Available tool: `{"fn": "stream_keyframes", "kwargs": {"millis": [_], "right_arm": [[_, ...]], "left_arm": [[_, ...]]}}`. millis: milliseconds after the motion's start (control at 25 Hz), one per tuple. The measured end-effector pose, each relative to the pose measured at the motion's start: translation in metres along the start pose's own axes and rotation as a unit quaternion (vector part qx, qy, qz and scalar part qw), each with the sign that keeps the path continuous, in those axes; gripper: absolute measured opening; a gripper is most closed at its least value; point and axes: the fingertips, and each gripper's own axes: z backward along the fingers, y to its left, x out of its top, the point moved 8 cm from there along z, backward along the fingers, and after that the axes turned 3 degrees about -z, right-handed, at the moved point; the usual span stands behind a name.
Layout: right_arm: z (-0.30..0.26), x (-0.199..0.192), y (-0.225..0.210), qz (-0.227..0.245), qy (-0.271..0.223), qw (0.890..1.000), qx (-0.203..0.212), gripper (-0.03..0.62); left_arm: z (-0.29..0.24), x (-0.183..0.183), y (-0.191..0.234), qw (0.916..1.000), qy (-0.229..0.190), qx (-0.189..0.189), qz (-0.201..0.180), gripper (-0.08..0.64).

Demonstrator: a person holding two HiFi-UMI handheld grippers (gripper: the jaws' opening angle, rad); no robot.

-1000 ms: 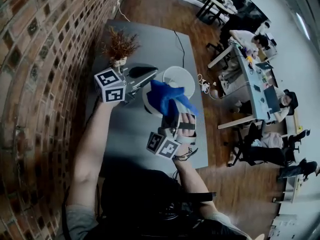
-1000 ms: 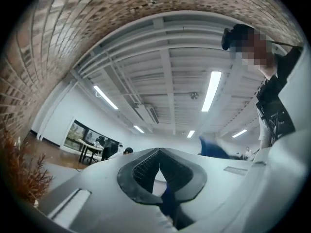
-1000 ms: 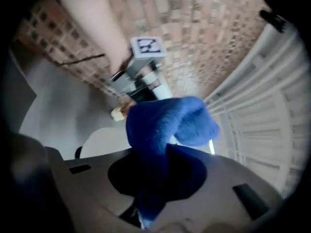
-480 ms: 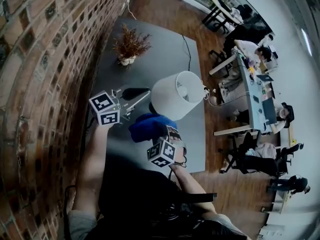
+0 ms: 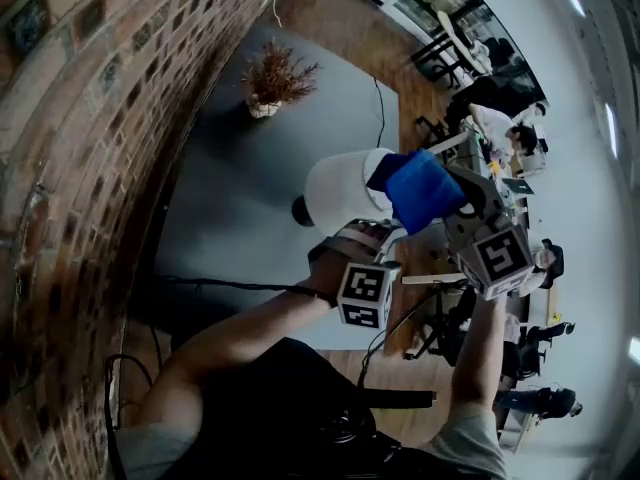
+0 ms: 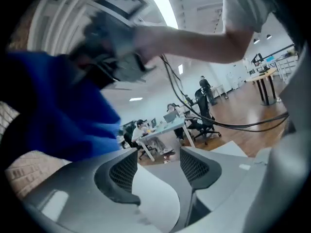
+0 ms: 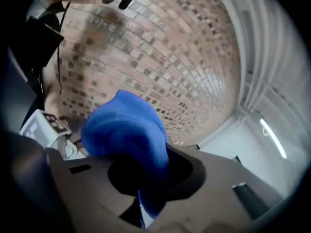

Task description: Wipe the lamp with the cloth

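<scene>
Lamp (image 5: 345, 193): white shade over the grey counter (image 5: 230, 168), just beyond the left gripper (image 6: 156, 168) jaws and immediately left of the right gripper (image 7: 151, 174) jaws. Only the head view shows it. Far left of both sets of jaws, that view records a brick wall (image 5: 70, 118) and a dried plant (image 5: 278, 76) at the counter's far end.

Left forearm (image 5: 240, 333) rises from lower left toward the middle. Its marker cube (image 5: 365, 295) bears black-and-white square patterns. Left jaws stand apart, having just been opening, with nothing between the pads. Through their gap the left gripper view shows distant desks (image 6: 165, 127) with seated people (image 6: 141, 126). Above and left of those jaws, the same view catches the blue cloth (image 6: 53, 106) and the right forearm (image 6: 194, 33) crossing overhead.

Right jaws are clenched on the cloth, which bulges beyond them and overlaps the shade's right edge in the head view. The right gripper view alone shows the wall behind the cloth, with the left cube below-left of its jaws.
</scene>
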Motion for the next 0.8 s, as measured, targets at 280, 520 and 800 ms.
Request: {"fn": "stream_keyframes", "kwargs": {"millis": [280,520,800], "right_arm": [[-0.111,0.024,0.053,0.235,0.135,0.911,0.311,0.066],[-0.156,-0.050,0.091,0.346,0.294,0.758,0.469,0.066],[-0.206,-0.030,0.070,0.514,0.293,0.745,0.308,0.066]], "left_arm": [[-0.050,-0.003,0.020,0.9908,0.133,0.005,0.025,0.262],[-0.074,0.017,0.030,0.9858,0.162,-0.042,0.010,0.208],[-0.053,0.020,0.024,0.9895,0.132,-0.055,0.019,0.080]]}}
